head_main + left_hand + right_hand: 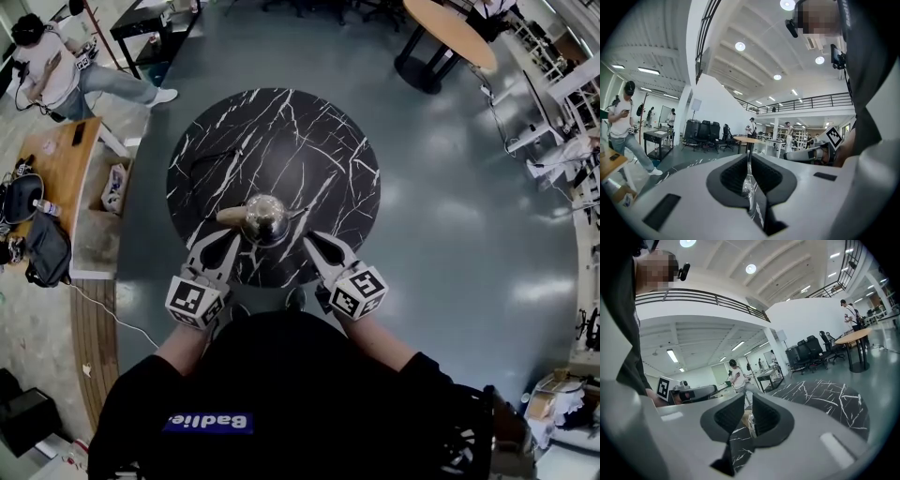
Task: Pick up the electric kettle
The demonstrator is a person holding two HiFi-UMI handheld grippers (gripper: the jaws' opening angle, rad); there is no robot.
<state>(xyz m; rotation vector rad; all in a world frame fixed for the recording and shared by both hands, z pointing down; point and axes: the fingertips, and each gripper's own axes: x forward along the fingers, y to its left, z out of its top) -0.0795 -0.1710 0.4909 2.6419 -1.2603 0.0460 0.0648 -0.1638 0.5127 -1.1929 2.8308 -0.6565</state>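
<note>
A shiny metal electric kettle [266,218] with a wooden handle [232,217] pointing left stands near the front edge of the round black marble table [281,131]. My left gripper [225,244] sits just left of the kettle, near the handle, with its jaws shut and nothing between them; in the left gripper view [749,161] only a thin slit shows a gleam of metal behind. My right gripper [316,244] sits just right of the kettle, apart from it. In its own view [748,405] the jaws stand a narrow gap apart and hold nothing.
A person [47,66] stands at the far left beside a wooden desk [56,159] with a dark bag [47,248]. A black rack [155,23] and a round wooden table [450,28] stand beyond the marble table. A cable [112,314] runs across the floor.
</note>
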